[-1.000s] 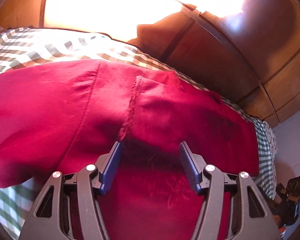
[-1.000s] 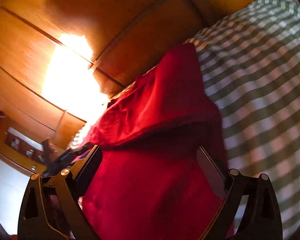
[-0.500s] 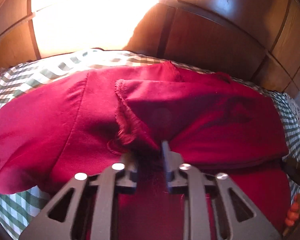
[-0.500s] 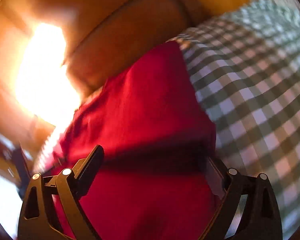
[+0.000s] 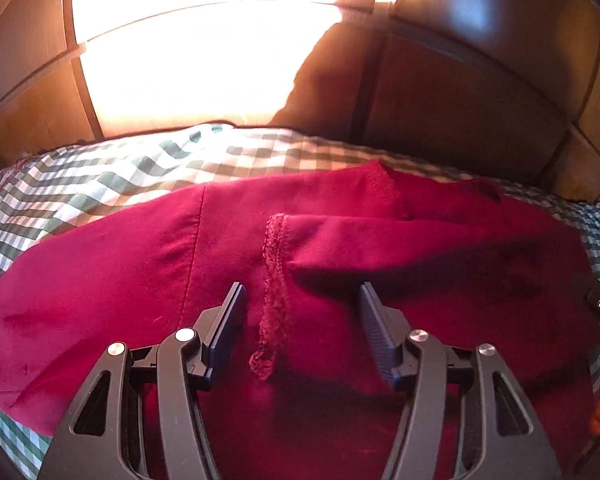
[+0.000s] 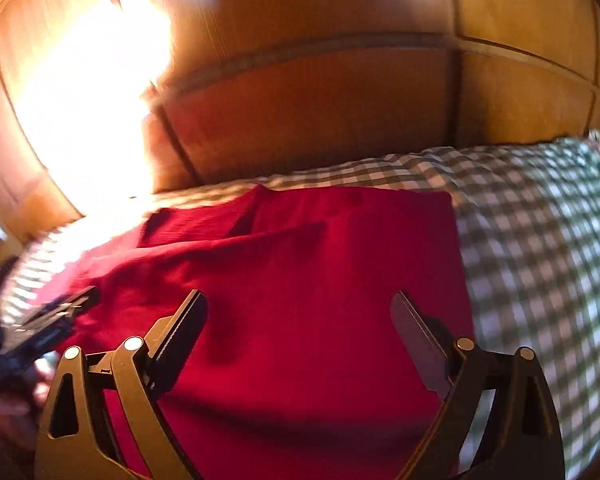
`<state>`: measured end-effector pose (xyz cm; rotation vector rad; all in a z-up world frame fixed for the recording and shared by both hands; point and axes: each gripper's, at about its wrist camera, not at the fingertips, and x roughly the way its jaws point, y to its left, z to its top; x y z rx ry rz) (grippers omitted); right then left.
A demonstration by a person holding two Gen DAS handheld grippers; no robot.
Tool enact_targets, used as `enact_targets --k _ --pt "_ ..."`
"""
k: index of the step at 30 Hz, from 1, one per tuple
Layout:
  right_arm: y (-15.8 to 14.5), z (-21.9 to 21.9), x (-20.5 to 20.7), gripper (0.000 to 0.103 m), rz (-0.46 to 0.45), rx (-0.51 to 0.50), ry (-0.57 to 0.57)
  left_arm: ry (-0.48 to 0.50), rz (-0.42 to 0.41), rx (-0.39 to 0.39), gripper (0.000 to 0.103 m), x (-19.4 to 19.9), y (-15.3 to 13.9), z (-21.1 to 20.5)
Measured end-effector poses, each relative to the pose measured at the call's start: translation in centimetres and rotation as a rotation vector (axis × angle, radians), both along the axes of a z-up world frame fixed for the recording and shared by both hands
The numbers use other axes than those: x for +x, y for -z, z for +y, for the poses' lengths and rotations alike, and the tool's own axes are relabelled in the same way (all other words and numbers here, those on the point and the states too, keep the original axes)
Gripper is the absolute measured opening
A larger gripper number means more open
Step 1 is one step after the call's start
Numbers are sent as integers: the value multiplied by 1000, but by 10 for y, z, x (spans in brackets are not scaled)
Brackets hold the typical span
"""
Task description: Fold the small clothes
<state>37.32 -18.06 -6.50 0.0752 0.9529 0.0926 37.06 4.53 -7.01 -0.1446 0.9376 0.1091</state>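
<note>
**Kid:** What is that red thing?

**Me:** That is a small red garment [image 5: 380,248]. It lies on a cloth with green and white checks [image 5: 100,176]. The checked cloth sticks out on the far side and on both ends of the red one.

**Kid:** Is it flat?

**Me:** Not all flat. One part is folded over on top. I see a frilly stitched edge [image 5: 274,280] that runs toward me, right down the middle of my left view.

**Kid:** Are you holding it?

**Me:** No. My left gripper [image 5: 300,308] has its two fingers apart. They have just been opening. The frilly edge lies between them, but the blue pads [image 5: 228,320] do not press on it.

**Kid:** And your other one?

**Me:** My right gripper [image 6: 300,316] has its fingers wide apart too. It hangs over the red garment [image 6: 300,280], near its right edge. Only flat red cloth lies between the fingers. Nothing is pinched.

**Kid:** What is behind the cloth?

**Me:** Brown wooden panels [image 6: 320,112]. A very bright patch of light [image 5: 200,60] shines on them, so that part looks white.

**Kid:** What is that dark thing at the left of your right view?

**Me:** That is my left gripper, seen from the side. It is blurry there.

**Kid:** And the orange dots?

**Me:** They are at the right edge of my left view. I cannot tell what they are.
</note>
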Motion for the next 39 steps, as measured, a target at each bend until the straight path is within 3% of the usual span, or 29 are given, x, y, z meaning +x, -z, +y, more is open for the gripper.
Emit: enact_targets --k 2,6,11,14,16,18,23,27,30,33,39 --pt "32 8 7 97 34 -116 -4 -2 -11 30 67 4 8 1" --pt "35 9 6 99 0 -120 2 -20 -42 9 68 -4 10 3" --pt "34 5 4 99 0 -120 0 -45 -51 -56 67 -41 -4 10" --pt "24 7 0 99 -1 -151 10 -76 -26 -170 66 -75 -7 34" --pt "10 14 -14 99 -29 -173 25 -122 -37 -251 62 -104 -10 57" --pt "-1 18 -36 99 -55 -127 14 -167 -63 -312 62 -134 -13 85" --pt "-5 42 -94 99 -12 -45 -104 -338 -127 -413 64 -209 -9 161" --pt "18 66 -124 99 21 -115 -174 -566 -130 -449 65 -262 7 241" --pt "23 73 -132 99 -7 -158 -147 -714 -155 -527 64 -290 15 295" --pt "25 73 -132 100 2 -151 -131 -791 -174 -566 58 -303 21 333" --pt "26 76 -132 100 -8 -173 -128 -862 -179 -619 62 -289 30 380"
